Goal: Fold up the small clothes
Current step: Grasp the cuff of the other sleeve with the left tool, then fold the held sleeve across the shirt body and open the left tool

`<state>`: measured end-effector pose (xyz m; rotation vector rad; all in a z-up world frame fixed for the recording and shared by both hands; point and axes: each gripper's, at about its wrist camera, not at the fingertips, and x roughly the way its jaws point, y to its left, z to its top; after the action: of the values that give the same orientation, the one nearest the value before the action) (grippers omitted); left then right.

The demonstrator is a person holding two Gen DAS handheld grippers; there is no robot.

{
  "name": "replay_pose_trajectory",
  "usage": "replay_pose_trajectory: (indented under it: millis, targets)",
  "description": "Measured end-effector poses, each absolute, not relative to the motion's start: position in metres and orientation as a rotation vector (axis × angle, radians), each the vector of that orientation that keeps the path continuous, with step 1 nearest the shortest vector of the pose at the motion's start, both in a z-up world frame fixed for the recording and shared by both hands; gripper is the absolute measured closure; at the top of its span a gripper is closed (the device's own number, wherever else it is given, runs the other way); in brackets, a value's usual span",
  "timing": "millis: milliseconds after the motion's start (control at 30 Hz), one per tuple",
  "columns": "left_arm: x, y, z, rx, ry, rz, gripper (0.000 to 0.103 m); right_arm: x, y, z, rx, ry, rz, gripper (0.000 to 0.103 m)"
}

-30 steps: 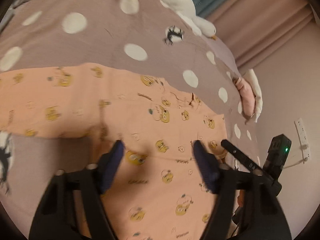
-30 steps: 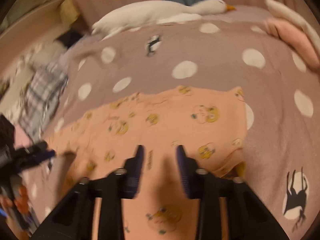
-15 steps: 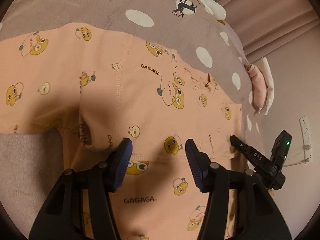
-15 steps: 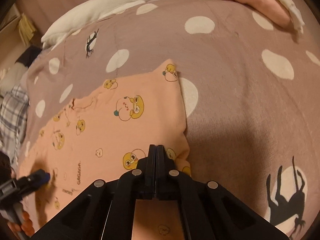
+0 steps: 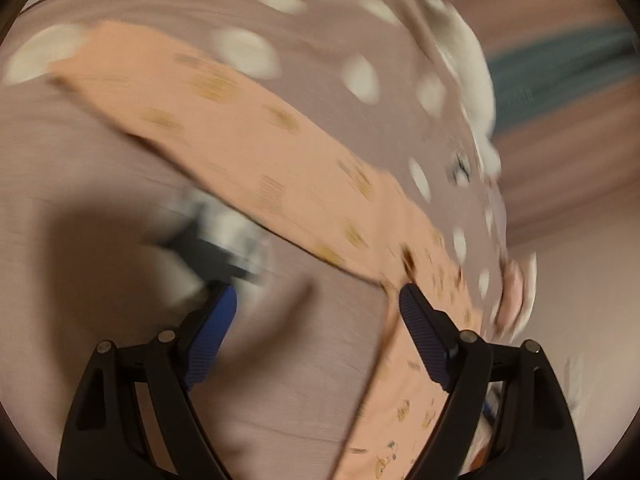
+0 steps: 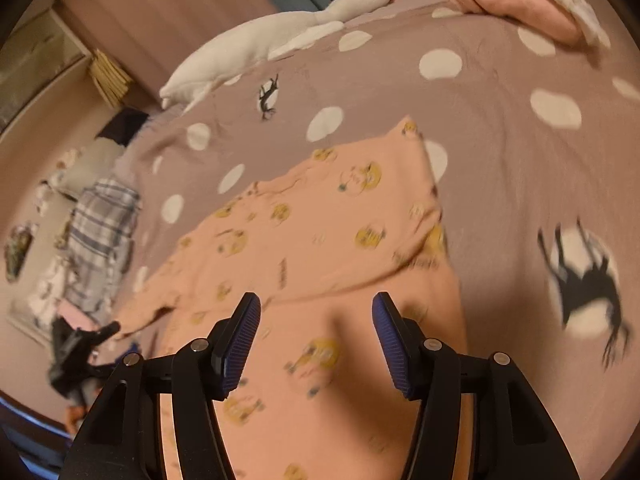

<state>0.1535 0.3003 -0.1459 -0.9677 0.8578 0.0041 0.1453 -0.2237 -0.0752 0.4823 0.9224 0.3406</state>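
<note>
A small peach garment (image 6: 320, 240) with yellow cartoon prints lies on the dotted mauve bedspread (image 6: 500, 128). In the right wrist view its near part is folded over, with a fold edge just beyond my right gripper (image 6: 316, 308), which is open and empty above the cloth. In the blurred left wrist view the garment (image 5: 256, 152) runs as a long band from upper left to lower right. My left gripper (image 5: 318, 300) is open and empty, over bare bedspread, with its right finger at the garment's edge.
A white goose plush (image 6: 280, 32) lies at the far side of the bed. A pink and white pillow (image 6: 520, 4) sits at the far right. A plaid cloth (image 6: 100, 232) and clutter lie at the left edge. The left gripper shows in the right wrist view (image 6: 80, 344).
My right gripper has opened after being shut and pulled back over the garment. My left gripper has swung left off the garment over bare bedspread; its jaws are wider.
</note>
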Motion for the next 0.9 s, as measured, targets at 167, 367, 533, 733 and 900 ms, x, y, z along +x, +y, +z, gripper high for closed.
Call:
replay_pose_trajectory:
  millis: [167, 367, 533, 733, 900]
  targets:
    - [0.141, 0.357, -0.154, -1.083, 0.763, 0.099, 0.019, 0.129, -0.211, -0.080, 0.488, 0.947, 0.338, 0.045]
    - [0.159, 0.395, -0.164, -1.193, 0.686, 0.097, 0.020, 0.120, -0.193, -0.078, 0.451, 0.959, 0.347, 0.045]
    - [0.178, 0.409, -0.161, -1.180, 0.665, 0.168, 0.028, 0.122, -0.183, -0.077, 0.428, 0.961, 0.350, 0.045]
    - [0.179, 0.417, -0.159, -1.136, 0.703, 0.310, 0.078, 0.121, -0.178, -0.084, 0.414, 0.977, 0.344, 0.045]
    - [0.185, 0.390, -0.127, -0.919, 0.747, 0.336, 0.098, 0.115, -0.182, -0.087, 0.433, 0.980, 0.348, 0.045]
